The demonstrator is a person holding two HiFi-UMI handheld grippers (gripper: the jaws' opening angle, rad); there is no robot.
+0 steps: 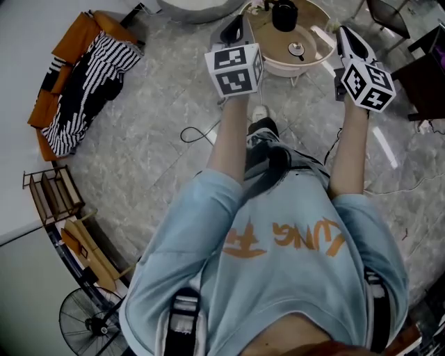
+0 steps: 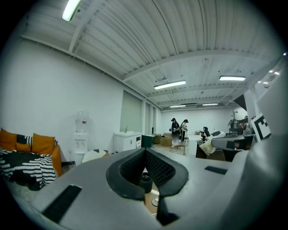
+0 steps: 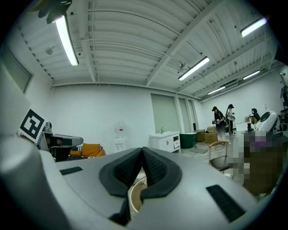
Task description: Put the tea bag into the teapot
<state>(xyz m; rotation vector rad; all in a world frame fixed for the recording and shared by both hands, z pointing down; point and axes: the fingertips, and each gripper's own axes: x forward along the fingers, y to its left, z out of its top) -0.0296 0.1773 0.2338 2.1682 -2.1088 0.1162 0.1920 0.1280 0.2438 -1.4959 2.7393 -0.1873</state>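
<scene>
Standing on a grey stone floor (image 1: 139,146) with the left tool (image 1: 235,29) and right tool (image 1: 345,35) held out ahead, flanking a small round counter (image 1: 274,42). Left pads (image 2: 130,170) pressed together at the tips, gripping nothing; right pads (image 3: 121,173) likewise closed and empty. Resting on the counter's far side, between the two tools and touching neither: black teapot (image 1: 284,14), with a small knobbed round piece (image 1: 296,49) near it. No telling from these views where the tea bag lies
</scene>
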